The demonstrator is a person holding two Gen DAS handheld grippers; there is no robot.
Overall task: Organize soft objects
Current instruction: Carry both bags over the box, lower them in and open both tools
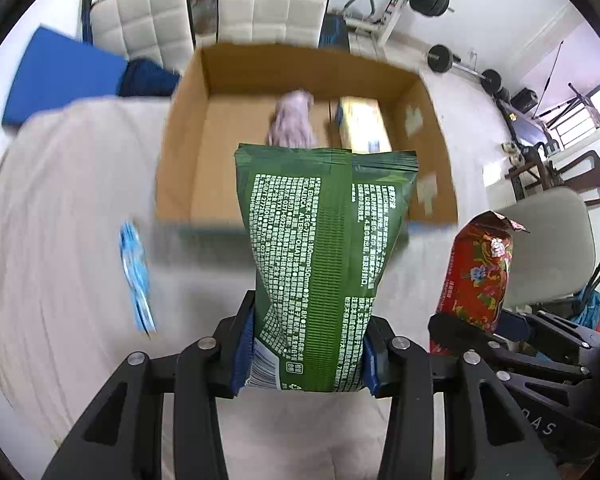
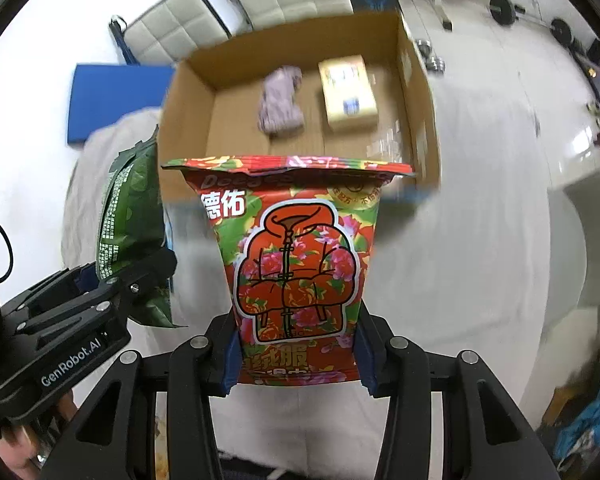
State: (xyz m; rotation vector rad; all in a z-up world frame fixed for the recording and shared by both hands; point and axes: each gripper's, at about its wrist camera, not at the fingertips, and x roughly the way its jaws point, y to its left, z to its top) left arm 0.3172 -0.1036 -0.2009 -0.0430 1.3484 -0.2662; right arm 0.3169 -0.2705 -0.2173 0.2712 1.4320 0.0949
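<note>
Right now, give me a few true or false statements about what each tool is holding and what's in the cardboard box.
1. The left tool grips a green pack. True.
2. The right tool is open and holds nothing. False: it is shut on a red floral pack.
3. The cardboard box already holds a purple cloth and a yellow pack. True.
4. The green pack already lies inside the box. False: it is held in the tool, short of the box's near edge.

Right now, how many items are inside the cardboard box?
2 visible in the cardboard box: a lilac cloth bundle mid-floor and a yellow pack on its right. The held packs hide the near floor.
</note>
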